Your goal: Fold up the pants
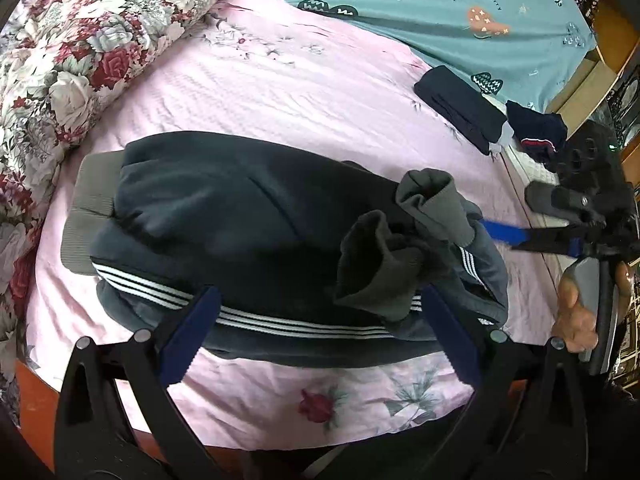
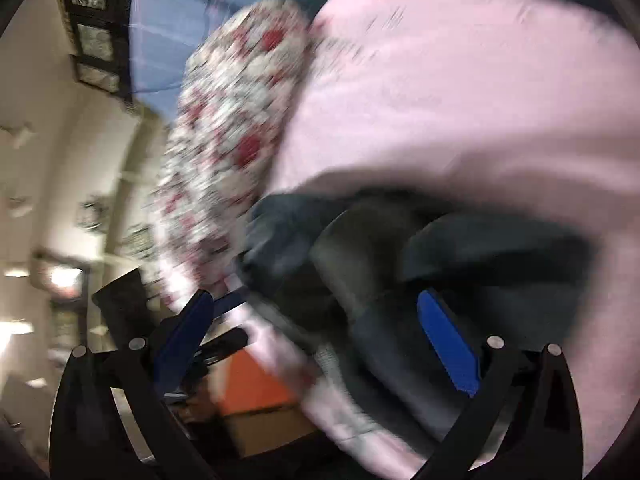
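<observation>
While the folded pants (image 1: 256,232) lie on the pink sheet (image 1: 280,92), we see the left gripper (image 1: 320,336) spread wide at their near edge and the right gripper (image 2: 320,344) likewise spread over their blurred cuffs.

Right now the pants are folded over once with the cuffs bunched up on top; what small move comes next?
Probably ease the right gripper back clear of the grey cuffs. They lie crumpled on the dark pants; its jaws stand open. Then flatten the cuffs.
</observation>
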